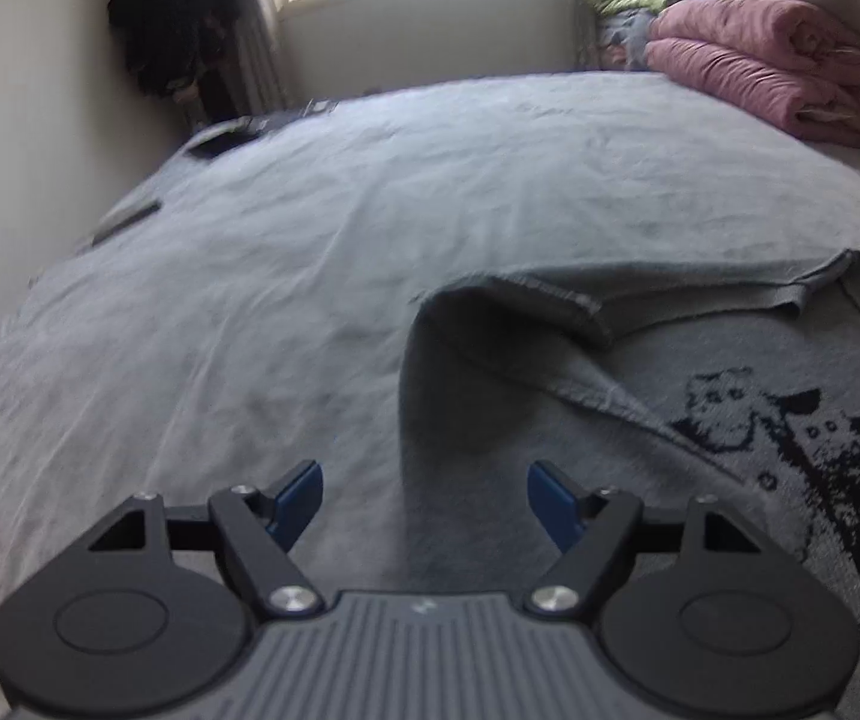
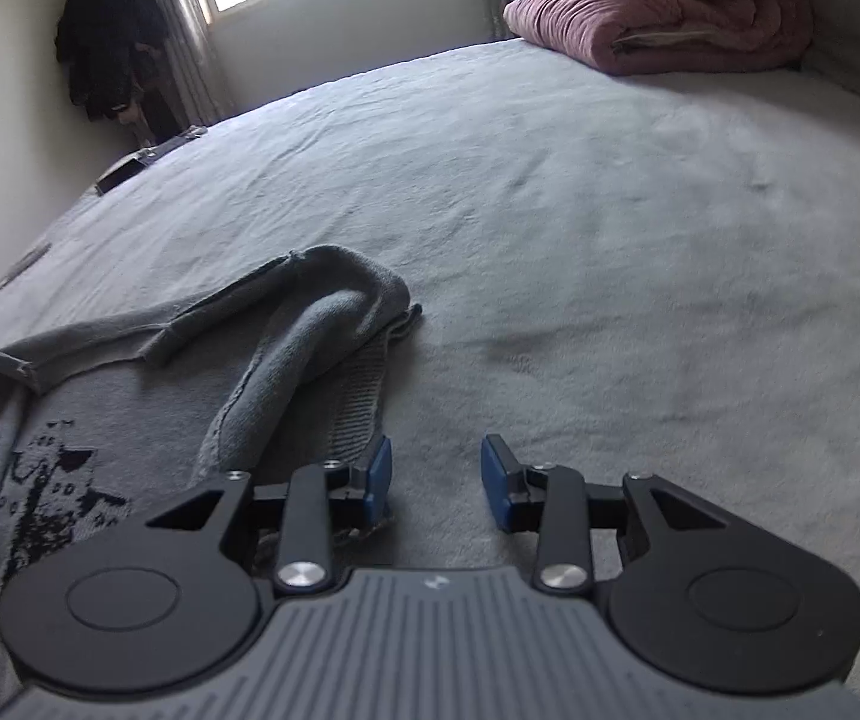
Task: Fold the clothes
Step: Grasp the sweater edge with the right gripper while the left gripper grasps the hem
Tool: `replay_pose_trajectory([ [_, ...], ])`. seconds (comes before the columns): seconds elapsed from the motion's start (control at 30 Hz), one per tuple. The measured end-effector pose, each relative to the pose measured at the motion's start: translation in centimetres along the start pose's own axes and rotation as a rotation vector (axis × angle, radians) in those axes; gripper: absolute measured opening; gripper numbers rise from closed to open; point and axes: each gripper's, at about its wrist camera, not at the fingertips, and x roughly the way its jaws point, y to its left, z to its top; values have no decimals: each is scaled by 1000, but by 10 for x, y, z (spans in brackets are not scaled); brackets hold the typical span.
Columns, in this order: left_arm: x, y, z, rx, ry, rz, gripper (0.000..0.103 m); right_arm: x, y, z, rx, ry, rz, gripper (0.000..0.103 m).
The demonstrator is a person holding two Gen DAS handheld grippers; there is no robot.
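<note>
Both hand-held grippers [image 1: 424, 495] [image 2: 437, 474] gape empty beside the sweater's [image 2: 310, 324] edges.

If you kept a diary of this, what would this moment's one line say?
task: fold clothes | left tool: open, empty | right tool: open, empty | sweater: flat on bed, sleeves folded in

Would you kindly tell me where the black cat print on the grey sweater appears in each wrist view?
Left wrist: the cat print sits at lower right, right of the open left gripper.
Right wrist: it sits at lower left, left of the open right gripper.
Shared landmark: the folded pink quilt, upper right in both.
</note>
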Motion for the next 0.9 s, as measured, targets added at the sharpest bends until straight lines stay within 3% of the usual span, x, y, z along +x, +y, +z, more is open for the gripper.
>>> replay_pose_trajectory([
  [0.07,9,20,-8,-121,77,-21,77,0,0,3,34,11,21,39],
  [0.2,16,42,-21,-265,113,-106,77,2,9,0,84,61,139,39],
  [0.3,22,40,-25,-266,104,-108,77,4,22,-1,47,70,72,21],
  [0.4,22,32,-27,-240,77,-81,73,5,25,-3,41,57,42,10],
  [0.47,20,29,-27,-224,58,-62,52,3,31,-3,5,46,1,6],
  [0.53,17,29,-26,-221,46,-60,0,0,39,-3,-49,32,-53,5],
  [0.7,13,34,-14,-191,15,-30,1,-25,42,10,-188,-49,-205,5],
  [0.8,10,43,-2,-130,-51,66,1,-37,34,21,-239,-73,-263,3],
  [0.9,15,47,8,-63,-102,160,1,-35,27,18,-297,-38,-297,3],
])
